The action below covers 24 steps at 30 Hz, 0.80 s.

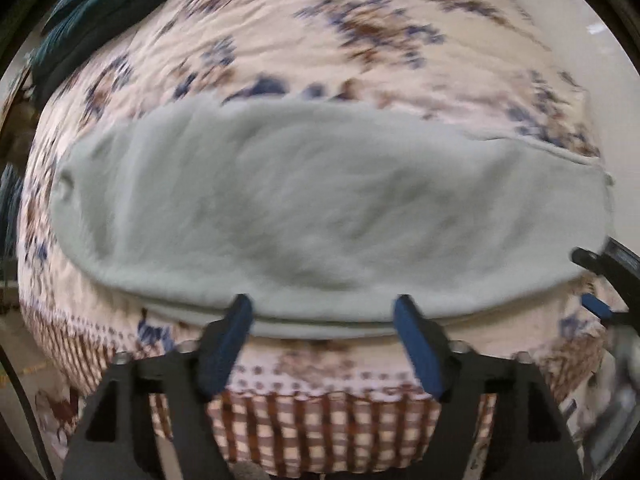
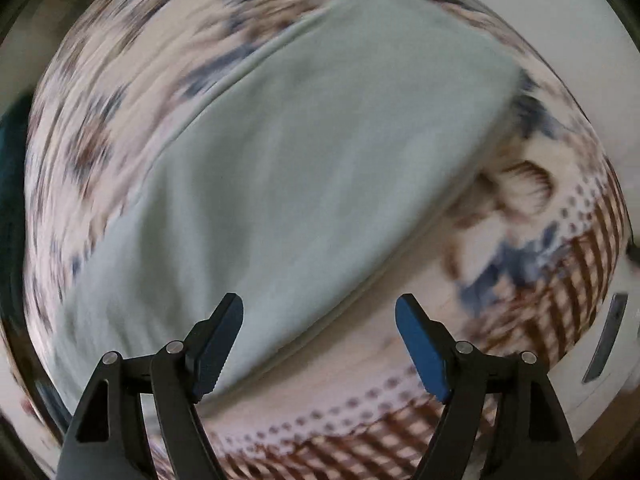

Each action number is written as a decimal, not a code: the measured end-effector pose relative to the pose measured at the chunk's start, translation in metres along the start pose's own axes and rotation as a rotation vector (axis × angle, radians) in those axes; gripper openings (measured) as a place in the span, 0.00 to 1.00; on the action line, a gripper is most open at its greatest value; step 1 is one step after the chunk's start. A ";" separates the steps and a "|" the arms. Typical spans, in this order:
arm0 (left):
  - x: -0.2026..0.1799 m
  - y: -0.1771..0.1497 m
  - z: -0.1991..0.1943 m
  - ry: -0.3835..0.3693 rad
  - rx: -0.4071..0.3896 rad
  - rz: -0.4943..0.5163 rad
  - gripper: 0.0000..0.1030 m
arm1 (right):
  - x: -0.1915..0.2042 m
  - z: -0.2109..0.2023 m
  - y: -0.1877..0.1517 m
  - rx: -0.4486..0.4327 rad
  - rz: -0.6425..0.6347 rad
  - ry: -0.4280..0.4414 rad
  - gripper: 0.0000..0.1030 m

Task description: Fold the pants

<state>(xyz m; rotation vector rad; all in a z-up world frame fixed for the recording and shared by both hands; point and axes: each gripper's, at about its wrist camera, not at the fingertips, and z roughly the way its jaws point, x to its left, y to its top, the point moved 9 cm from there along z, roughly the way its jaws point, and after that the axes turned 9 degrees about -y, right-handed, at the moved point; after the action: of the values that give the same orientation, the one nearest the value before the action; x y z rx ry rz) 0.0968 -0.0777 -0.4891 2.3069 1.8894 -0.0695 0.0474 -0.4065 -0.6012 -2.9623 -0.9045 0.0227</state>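
The pants [image 1: 320,208], pale grey-green and folded into a long band, are laid flat on the floral bedspread [image 1: 320,32], filling the centre from 9 to 3 o'clock. Both the left gripper [image 1: 324,340] and right gripper [image 2: 320,340] are held spread, nothing pinched, at 6 o'clock.

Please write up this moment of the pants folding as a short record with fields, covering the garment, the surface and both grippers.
garment: pale green pants, lying folded in a long flat band
surface: bed with a floral and checked cover
left gripper: open, above the near edge of the pants, nothing between its pads
right gripper: open, above the pants, holding nothing
other: dark teal fabric at the far left of the bed
image: motion-blurred
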 end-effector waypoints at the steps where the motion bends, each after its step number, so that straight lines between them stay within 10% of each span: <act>1: -0.008 0.003 -0.004 -0.009 -0.011 0.018 0.80 | -0.014 0.002 0.012 -0.004 0.051 0.010 0.79; 6: -0.068 0.022 -0.011 -0.056 -0.049 0.114 0.82 | -0.060 0.025 0.053 -0.012 0.174 0.058 0.78; 10: -0.105 0.028 0.003 -0.089 -0.029 0.187 0.82 | -0.072 0.055 0.059 0.015 0.195 0.115 0.23; 12: -0.119 0.029 0.010 -0.106 -0.013 0.210 0.82 | -0.071 0.053 0.057 -0.026 0.187 0.130 0.16; 18: -0.143 0.037 0.021 -0.125 -0.004 0.222 0.82 | -0.092 0.065 0.044 0.028 0.281 0.256 0.16; 24: -0.148 0.048 0.027 -0.130 -0.011 0.211 0.82 | -0.113 0.056 0.065 0.066 0.438 0.494 0.45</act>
<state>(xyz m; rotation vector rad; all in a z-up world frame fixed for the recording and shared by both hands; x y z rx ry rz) 0.1153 -0.2345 -0.4906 2.4156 1.5733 -0.1782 -0.0115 -0.5219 -0.6598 -2.8262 -0.1893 -0.6156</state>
